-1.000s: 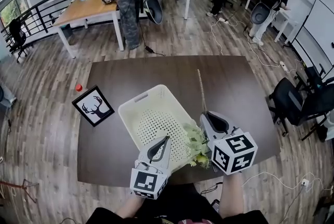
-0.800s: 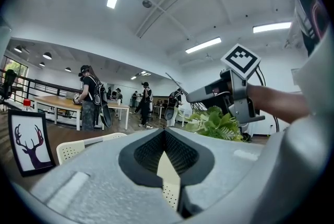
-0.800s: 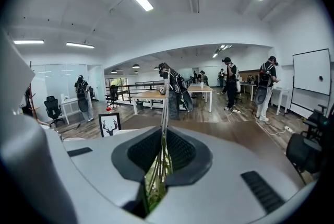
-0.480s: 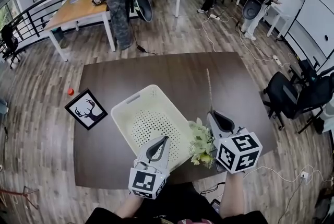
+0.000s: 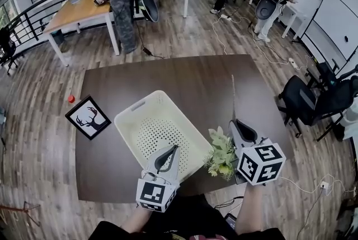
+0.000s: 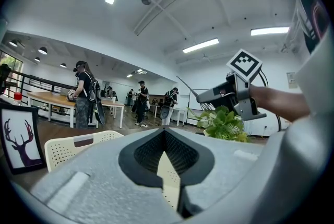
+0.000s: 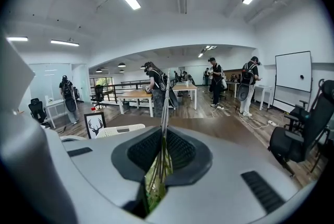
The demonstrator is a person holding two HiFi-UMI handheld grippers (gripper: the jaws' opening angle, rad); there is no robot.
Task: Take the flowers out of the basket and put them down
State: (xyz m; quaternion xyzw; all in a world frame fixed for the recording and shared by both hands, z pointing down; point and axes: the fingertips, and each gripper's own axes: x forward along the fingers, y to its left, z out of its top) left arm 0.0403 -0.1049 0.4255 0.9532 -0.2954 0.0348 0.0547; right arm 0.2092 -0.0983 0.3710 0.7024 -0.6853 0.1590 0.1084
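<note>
Flowers [image 5: 222, 153] shifted right, past basket [image 5: 134, 113] rim, near table's [image 5: 184, 74] front edge.

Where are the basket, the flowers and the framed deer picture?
basket [image 5: 155, 133]: head view, on its bare perforated floor.
flowers [image 5: 222, 153]: head view, on the green leaves.
deer picture [image 5: 88, 117]: head view, on the middle of the print.

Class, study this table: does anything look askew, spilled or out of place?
Only the cream perforated plastic basket: it sits skewed, corner-on to the edges of the dark wooden table. Nothing is spilled.
</note>
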